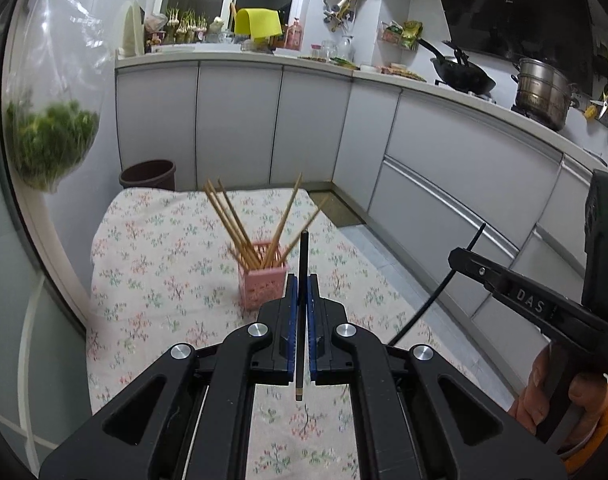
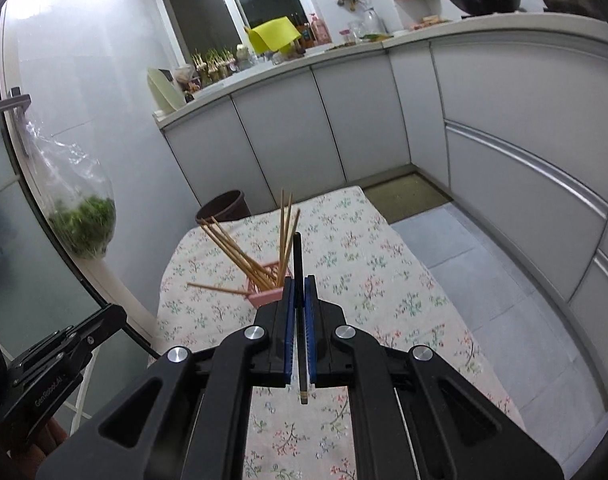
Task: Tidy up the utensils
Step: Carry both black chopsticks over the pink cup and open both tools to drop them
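in the left wrist view, the left gripper (image 1: 302, 280) is seen at 6 o'clock, its blue pads (image 1: 291, 312) pressed together on a black chopstick (image 1: 303, 256). the stick is held near its lower half; a pale end cap hangs below the jaws and the dark shaft rises past the fingertips toward 12 o'clock. in the right wrist view, the right gripper (image 2: 298, 282) is likewise clamped tight on a second black chopstick (image 2: 298, 252), held the same way, with its capped end showing beneath the pads.

just beyond both grippers, a pink holder (image 1: 262, 286) stands upright on the flowered tablecloth (image 1: 152, 264). a bunch of wooden chopsticks (image 1: 234, 224) is fanned out of it, some leaning to 11 o'clock and some to 1 o'clock. in the right view, one wooden stick pokes out low toward 9 o'clock.

each black chopstick is judged light, stiff and smooth, so it may swivel or slide between the pads. a hold near the middle is judged best, with the tip kept free for aiming into the holder. the holder looks light and could be tipped by a sideways knock.

farther off, a brown bin (image 1: 147, 174) sits at 11 o'clock behind the table, and grey cabinets (image 1: 240, 120) run across the back.
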Tool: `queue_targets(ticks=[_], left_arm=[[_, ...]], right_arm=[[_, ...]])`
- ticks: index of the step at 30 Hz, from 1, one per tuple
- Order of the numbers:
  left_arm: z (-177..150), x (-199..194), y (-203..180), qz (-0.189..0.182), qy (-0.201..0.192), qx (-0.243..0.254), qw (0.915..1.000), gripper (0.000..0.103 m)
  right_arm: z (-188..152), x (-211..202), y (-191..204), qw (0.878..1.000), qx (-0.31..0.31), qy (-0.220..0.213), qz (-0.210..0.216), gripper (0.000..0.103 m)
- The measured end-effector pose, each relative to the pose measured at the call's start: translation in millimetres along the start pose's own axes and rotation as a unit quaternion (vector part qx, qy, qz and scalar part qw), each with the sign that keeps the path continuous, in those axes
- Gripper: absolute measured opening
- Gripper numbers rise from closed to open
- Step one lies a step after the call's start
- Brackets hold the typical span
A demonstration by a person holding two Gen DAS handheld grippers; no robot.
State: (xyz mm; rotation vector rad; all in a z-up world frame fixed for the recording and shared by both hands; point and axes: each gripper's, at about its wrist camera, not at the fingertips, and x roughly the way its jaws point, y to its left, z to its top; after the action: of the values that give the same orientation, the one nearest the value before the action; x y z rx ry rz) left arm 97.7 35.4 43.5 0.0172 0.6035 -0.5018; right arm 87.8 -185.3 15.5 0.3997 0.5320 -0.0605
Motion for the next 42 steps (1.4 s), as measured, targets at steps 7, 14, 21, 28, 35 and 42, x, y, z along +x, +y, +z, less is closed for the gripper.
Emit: queue_targets(ticks=[7, 14, 21, 28, 35, 42], left_arm=[[47.2, 17.4, -2.0, 0.02, -0.035, 0.002, 0.9992, 0.003], [83.6, 54.3, -5.6, 0.041, -0.059, 0.012, 0.9974, 0.003], [94.4, 108.1, 2.1, 0.085, -0.07, 0.016, 0.9938, 0.003], [82.2, 149.8, 14.5, 0.108, -0.054, 0.006, 0.9926, 0.023], [76.5, 82.8, 33.3, 0.112, -0.118, -0.032, 0.9862, 0.037], [54.4, 39.0, 55.6, 0.127, -0.141, -0.067, 0.9796, 0.041]], right_arm=[[29.7, -6.5, 5.2, 0.999, -0.023, -0.045, 0.009, 0.005], [51.0, 14.0, 4.5, 0.998, -0.025, -0.058, 0.025, 0.005], [53.7, 40.9, 4.1, 0.998, -0.034, -0.056, 0.023, 0.005], [53.5, 65.3, 7.5, 0.998, -0.027, -0.041, 0.025, 0.005], [59.7, 71.9, 33.3, 0.996, -0.038, -0.062, 0.044, 0.005], [68.9, 98.0, 62.1, 0.994, -0.047, -0.074, 0.059, 0.005]])
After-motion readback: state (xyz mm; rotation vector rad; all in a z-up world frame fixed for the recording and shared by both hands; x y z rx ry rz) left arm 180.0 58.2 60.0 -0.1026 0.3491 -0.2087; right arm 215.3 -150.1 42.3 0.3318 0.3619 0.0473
